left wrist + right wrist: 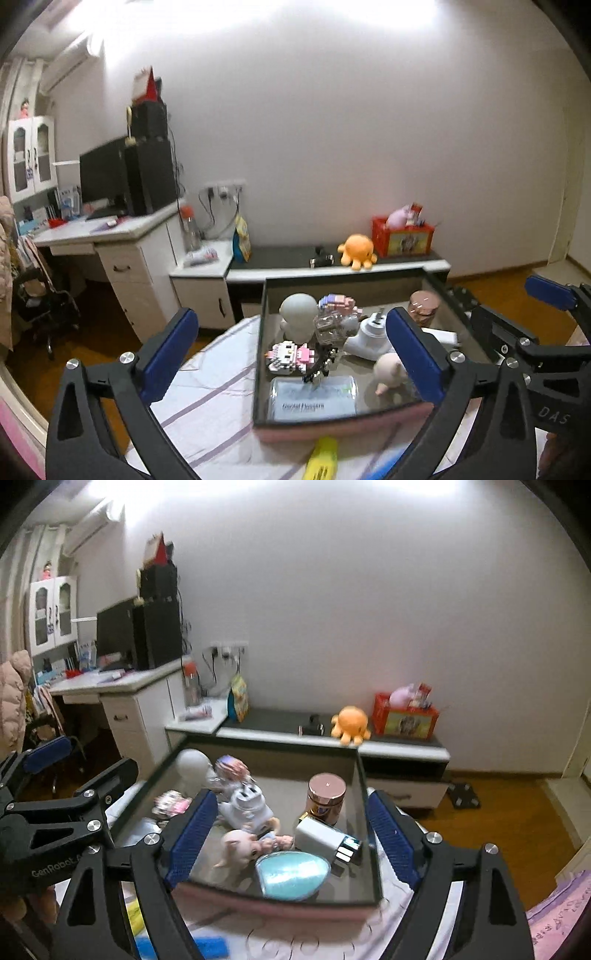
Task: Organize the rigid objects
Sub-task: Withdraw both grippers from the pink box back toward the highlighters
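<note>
- Left tongs (291, 354): jaws wide, nothing gripped. Its right blue pad sits in front of the box interior, the left pad outside the box wall over the striped sheet.
- Right tongs (291, 838): jaws wide too, nothing clamped. Left pad is over the box interior, right pad just outside the box's right wall.
- No earlier frame on my side, so I'm reporting pose only.
- Task items all sit in the dark-walled open box with the pink base (258, 354), which rests on a white bed sheet with purple stripes (207, 398).
- In the box, left wrist view: pale grey round-headed figure (298, 308) at the far left, clear glass bottle (330, 325) just beside it, pink-and-white brick-built toy (291, 355) nearer, flat clear packet with printed label (314, 398) at the near wall.
- Right wrist view: rose-gold-lidded jar (326, 794) upright at the back right, white charger block (321, 836) lying on its side in front of it, pink pig figure (240, 845), light blue oval item (291, 875) against the near wall.
- Outside the box, near edge: yellow highlighter-like tube (325, 458) on the sheet, blurred.
- Background: orange octopus plush (356, 251) and red crate (402, 232) on the low cabinet by the wall.
</note>
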Demonstrator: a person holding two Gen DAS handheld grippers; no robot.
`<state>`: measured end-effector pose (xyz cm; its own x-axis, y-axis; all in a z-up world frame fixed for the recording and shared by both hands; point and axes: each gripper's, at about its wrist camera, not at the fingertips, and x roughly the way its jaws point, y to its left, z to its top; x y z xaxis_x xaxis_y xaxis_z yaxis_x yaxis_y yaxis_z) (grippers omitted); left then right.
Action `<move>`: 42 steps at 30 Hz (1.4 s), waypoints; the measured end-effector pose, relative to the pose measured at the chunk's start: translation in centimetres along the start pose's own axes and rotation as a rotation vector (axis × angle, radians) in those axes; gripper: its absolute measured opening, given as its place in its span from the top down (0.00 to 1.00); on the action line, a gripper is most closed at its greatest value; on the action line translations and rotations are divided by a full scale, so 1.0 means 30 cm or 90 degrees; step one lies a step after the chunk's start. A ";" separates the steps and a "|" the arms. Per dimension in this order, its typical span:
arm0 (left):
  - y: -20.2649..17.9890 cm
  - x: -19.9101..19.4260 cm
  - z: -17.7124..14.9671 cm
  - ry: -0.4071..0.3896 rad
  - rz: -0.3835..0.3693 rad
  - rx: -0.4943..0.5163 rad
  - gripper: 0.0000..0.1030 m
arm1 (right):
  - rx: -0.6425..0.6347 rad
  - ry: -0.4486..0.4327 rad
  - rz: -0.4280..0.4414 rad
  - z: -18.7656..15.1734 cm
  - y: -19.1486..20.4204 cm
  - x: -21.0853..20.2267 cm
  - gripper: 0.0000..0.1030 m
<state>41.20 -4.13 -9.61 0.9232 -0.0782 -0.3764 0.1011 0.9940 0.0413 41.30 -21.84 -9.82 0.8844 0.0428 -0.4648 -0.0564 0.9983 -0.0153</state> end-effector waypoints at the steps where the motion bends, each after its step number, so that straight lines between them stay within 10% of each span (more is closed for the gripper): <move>1: 0.008 -0.060 -0.003 -0.015 0.001 0.003 0.00 | -0.002 -0.016 -0.003 -0.003 0.009 -0.051 0.09; 14: 0.057 -0.508 -0.140 -0.106 0.005 -0.019 0.00 | -0.011 -0.144 -0.025 -0.157 0.131 -0.508 0.00; 24: 0.068 -0.539 -0.210 -0.083 -0.005 -0.015 0.00 | 0.006 -0.127 -0.034 -0.268 0.161 -0.577 0.00; 42: 0.097 -0.130 -0.428 0.209 -0.028 -0.022 0.00 | 0.038 0.093 -0.023 -0.420 0.129 -0.213 0.00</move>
<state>33.14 0.04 -19.91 0.7490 -0.0974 -0.6554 0.1198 0.9927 -0.0106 29.58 -18.74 -18.07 0.8078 0.0049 -0.5894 0.0061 0.9998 0.0166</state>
